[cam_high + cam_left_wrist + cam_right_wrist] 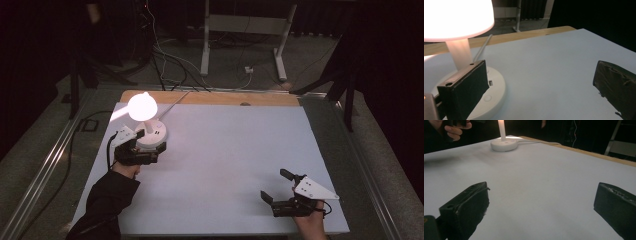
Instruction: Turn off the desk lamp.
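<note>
White and glowing, the lamp point(145, 120) stands in the upper left of the high view, on the far left part of the desk point(235, 165). Its round shade is lit bright, a short stem rises from a flat round base, and a pale cord point(175, 102) runs from the base toward the far wooden edge of the desk. In the left gripper view the base point(489, 92) shows a small slot on its side and a round button on its top.

The left tool point(142, 150) sits just below the lamp in the high view, close against the near side of the base. Its 2 jaws are spread wide: in the left gripper view 1 jaw stands in front of the base at the lower left of the frame, the other is far off at the right edge over bare desk, and nothing is pinched between them. Whether the near jaw touches the base cannot be told.

The right tool point(275, 187) is at the lower right of the high view, well apart from the lamp, its 2 jaws also spread wide with bare desk between them. In the right gripper view the lamp point(504, 142) stands at the top left, with a hand point(455, 130) beside it.
</note>
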A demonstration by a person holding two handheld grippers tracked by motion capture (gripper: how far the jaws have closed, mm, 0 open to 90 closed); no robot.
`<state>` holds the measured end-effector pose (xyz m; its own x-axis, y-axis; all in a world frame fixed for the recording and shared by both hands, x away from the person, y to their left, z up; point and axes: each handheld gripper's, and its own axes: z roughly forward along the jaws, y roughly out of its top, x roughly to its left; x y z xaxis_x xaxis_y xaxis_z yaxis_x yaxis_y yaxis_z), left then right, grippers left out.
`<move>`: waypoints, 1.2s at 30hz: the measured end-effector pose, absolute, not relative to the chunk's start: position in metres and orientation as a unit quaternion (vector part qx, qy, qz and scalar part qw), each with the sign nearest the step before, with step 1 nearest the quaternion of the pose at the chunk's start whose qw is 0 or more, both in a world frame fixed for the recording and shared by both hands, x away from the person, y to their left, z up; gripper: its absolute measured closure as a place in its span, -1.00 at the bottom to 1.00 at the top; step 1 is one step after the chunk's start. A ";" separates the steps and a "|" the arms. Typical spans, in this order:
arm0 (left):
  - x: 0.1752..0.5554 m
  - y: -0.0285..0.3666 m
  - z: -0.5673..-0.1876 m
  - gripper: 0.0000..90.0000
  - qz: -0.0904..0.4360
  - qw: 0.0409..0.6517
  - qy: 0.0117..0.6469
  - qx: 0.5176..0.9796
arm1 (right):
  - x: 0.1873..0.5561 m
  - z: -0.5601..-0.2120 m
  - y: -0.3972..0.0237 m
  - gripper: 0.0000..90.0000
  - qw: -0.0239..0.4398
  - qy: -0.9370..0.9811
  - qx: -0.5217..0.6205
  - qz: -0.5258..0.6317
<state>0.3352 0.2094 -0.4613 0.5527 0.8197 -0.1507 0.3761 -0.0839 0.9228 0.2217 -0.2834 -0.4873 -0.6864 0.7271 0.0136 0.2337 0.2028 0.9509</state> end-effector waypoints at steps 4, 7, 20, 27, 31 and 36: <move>0.341 0.210 -0.463 -0.99 0.221 0.517 0.437 0.702 | 0.222 -0.488 -0.283 -1.00 0.226 0.742 0.325 0.542; 0.346 0.211 -0.465 -0.99 0.218 0.516 0.441 0.701 | 0.222 -0.488 -0.283 -1.00 0.225 0.742 0.325 0.542; 0.357 0.213 -0.474 -0.72 0.232 0.495 0.474 0.690 | 0.222 -0.488 -0.284 -1.00 0.223 0.742 0.325 0.542; 0.362 0.215 -0.476 -0.27 0.243 0.482 0.485 0.688 | 0.223 -0.488 -0.283 -1.00 0.222 0.743 0.325 0.541; 0.366 0.215 -0.479 0.02 0.251 0.469 0.491 0.690 | 0.223 -0.489 -0.283 -1.00 0.221 0.743 0.325 0.541; 0.369 0.215 -0.483 0.36 0.252 0.462 0.495 0.691 | 0.223 -0.489 -0.283 -1.00 0.219 0.744 0.325 0.541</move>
